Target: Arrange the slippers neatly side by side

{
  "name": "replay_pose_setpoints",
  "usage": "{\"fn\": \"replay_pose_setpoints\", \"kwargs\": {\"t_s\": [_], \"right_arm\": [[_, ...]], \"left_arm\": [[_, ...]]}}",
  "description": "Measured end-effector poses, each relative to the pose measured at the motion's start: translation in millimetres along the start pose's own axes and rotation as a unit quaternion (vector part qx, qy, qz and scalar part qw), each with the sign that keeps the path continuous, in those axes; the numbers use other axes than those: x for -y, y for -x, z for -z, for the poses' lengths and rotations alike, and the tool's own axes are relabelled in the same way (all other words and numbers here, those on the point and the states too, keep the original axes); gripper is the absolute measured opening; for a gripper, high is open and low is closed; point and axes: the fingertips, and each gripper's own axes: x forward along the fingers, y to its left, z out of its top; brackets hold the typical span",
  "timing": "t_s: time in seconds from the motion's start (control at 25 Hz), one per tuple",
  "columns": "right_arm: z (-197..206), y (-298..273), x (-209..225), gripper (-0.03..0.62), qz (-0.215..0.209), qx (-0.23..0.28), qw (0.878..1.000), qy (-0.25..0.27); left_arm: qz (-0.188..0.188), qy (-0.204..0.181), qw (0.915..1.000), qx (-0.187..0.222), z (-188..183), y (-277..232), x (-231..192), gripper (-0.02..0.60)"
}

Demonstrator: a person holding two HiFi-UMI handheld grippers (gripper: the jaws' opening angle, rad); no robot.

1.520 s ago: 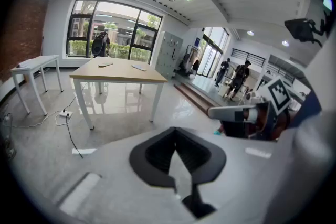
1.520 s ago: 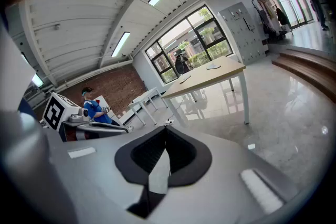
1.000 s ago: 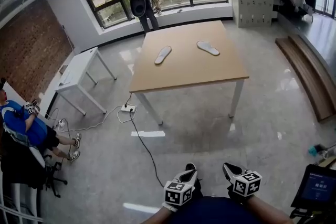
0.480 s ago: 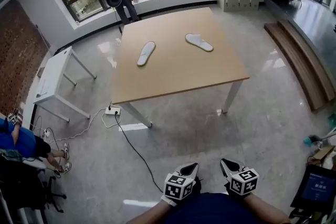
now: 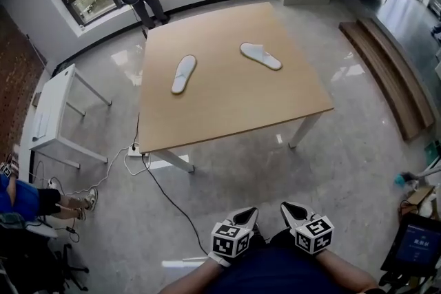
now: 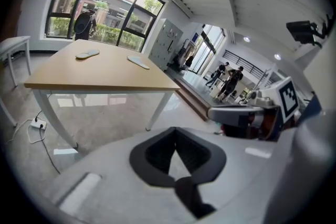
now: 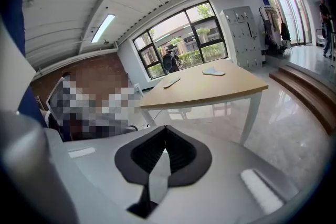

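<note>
Slipper (image 5: pixel 183 74) and second slipper (image 5: pixel 260 56) well apart on wooden tabletop (image 5: pixel 227 110), left gripper (image 5: pixel 249 214) and right gripper (image 5: pixel 286 207) far from it, fingers closed, empty.

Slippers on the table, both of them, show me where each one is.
left slipper (image 5: pixel 183 74), head view, on the middle of its length.
right slipper (image 5: pixel 261 56), head view, on the middle of its length.

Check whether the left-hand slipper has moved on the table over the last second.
No. The left-hand slipper lies at the same spot on the table, same gap and angle to the other slipper; only the head view itself has shifted.
</note>
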Motion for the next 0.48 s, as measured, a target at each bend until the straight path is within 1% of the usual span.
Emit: {"fn": "replay_pose_setpoints", "kwargs": {"t_s": [0.12,0.24,0.36,0.48], "right_arm": [[-4.7,-9.3,6.9,0.009,0.005,-0.009,1.000,-0.005],[-15.2,-23.1,16.0,0.009,0.001,-0.013,1.000,-0.007],[-33.9,-45.1,23.5,0.009,-0.014,-0.013,1.000,-0.001],[-63.1,-71.8,33.2,0.009,-0.035,-0.008,0.999,0.016]], "left_arm": [[0.005,0.004,1.0000,-0.006,-1.4,-4.6,-6.5,0.003],[0.000,-0.002,1.0000,0.003,-16.6,-9.6,-16.0,0.003],[-0.019,0.001,0.9996,0.020,-40.2,-14.0,-34.2,0.003],[-0.044,0.010,0.9983,0.038,-67.3,-21.6,-56.1,0.003]]}}
